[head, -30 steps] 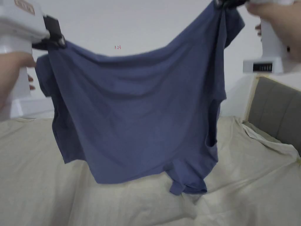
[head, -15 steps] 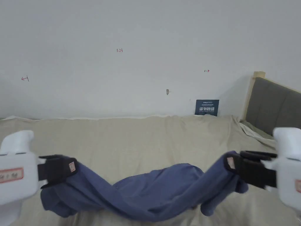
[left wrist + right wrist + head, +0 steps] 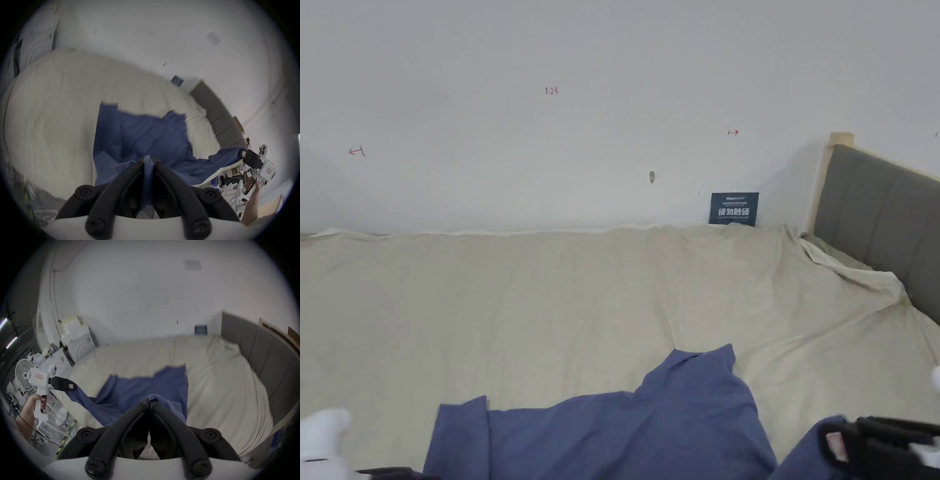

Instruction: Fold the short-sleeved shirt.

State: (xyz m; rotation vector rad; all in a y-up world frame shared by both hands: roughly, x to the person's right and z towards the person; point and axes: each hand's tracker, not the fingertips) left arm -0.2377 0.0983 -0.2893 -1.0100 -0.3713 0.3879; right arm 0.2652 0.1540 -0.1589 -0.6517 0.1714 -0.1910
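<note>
Shirt: blue short-sleeved shirt (image 3: 675,419) spread on the bed (image 3: 550,300), far part flat on the beige sheet near the front edge, one far corner standing up in a peak; near edge lifted off the sheet and stretched between both grippers.
Left gripper: left gripper (image 3: 148,162) at the bed's front left, jaws closed together with a fold of blue cloth pinched between the tips; seen from the right gripper view as a white handle in a hand (image 3: 34,402), black jaws gripping the shirt's corner.
Right gripper: right gripper (image 3: 150,400) at the bed's front right, jaws pressed tight on a bunched corner of the shirt; in the head view, black jaws at the lower right corner, touching blue cloth.
Bed: beige sheet, wrinkled toward the right side beside the grey headboard (image 3: 881,212).
Wall: white, small dark sign (image 3: 734,209) at the bed's far edge.
Sharpness: both gripper views motion-blurred.
</note>
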